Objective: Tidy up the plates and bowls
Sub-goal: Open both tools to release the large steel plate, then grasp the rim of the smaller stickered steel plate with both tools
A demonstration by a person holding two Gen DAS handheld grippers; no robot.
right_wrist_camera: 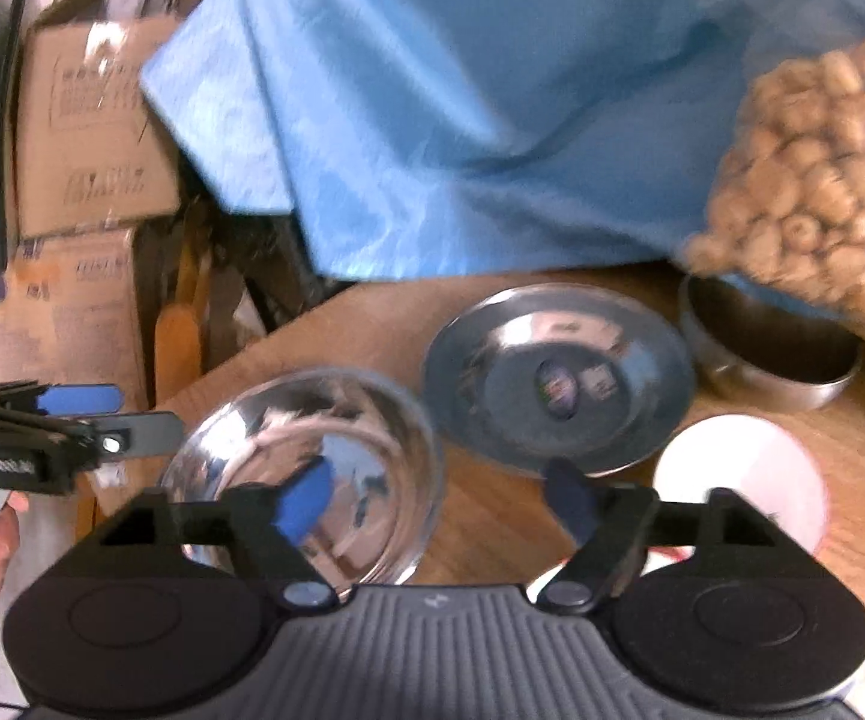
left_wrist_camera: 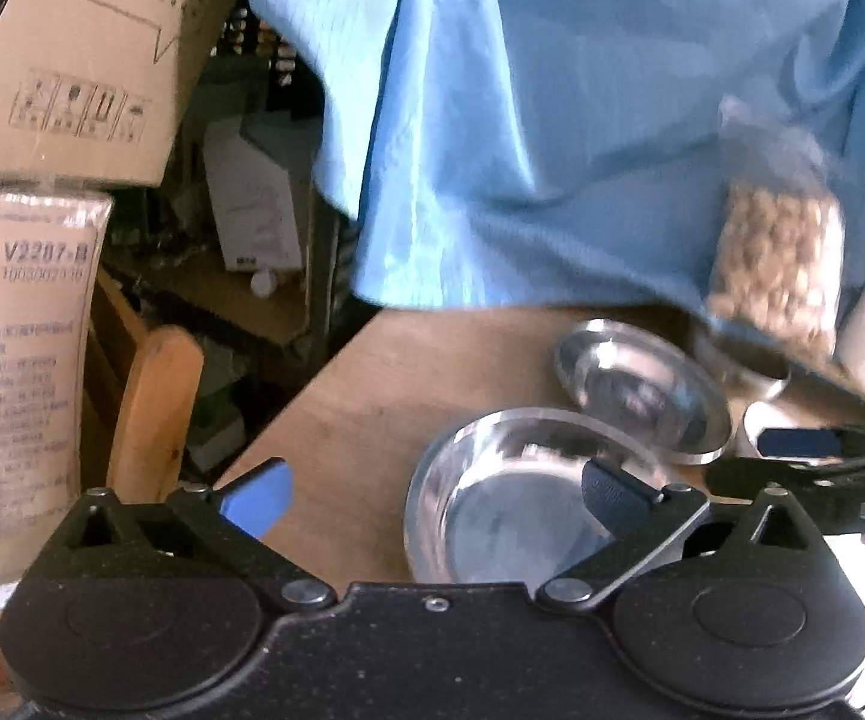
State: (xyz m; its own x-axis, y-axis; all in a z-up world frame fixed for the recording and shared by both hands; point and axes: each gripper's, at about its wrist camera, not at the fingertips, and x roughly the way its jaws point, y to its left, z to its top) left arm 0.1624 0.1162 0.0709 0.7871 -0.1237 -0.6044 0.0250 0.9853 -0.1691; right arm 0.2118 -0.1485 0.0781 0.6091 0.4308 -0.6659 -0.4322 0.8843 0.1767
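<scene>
Left gripper (left_wrist_camera: 435, 495) gapes wide, holding nothing; the near steel bowl (left_wrist_camera: 510, 498) lies under its right finger. Right gripper (right_wrist_camera: 438, 501) also stands empty, the steel plate (right_wrist_camera: 558, 378) just beyond its 2 fingertips, nearer this hand.

A wooden bench (left_wrist_camera: 372, 396) carries the scene, its edge running diagonally toward the clutter behind. A wide blue cloth (left_wrist_camera: 552, 120) hangs down over the back of the bench. At the right, a clear plastic bag of round tan nuts (right_wrist_camera: 816, 180) leans over the bench. On the left stand stacked cardboard boxes (left_wrist_camera: 90, 48) with printed handling symbols, and in front of them a plastic-wrapped carton (left_wrist_camera: 18, 348) marked V2207-B. A light wooden chair back (left_wrist_camera: 156, 408) rises just beside the bench edge. Further back lies a white box (left_wrist_camera: 258, 204) among dark clutter.
</scene>
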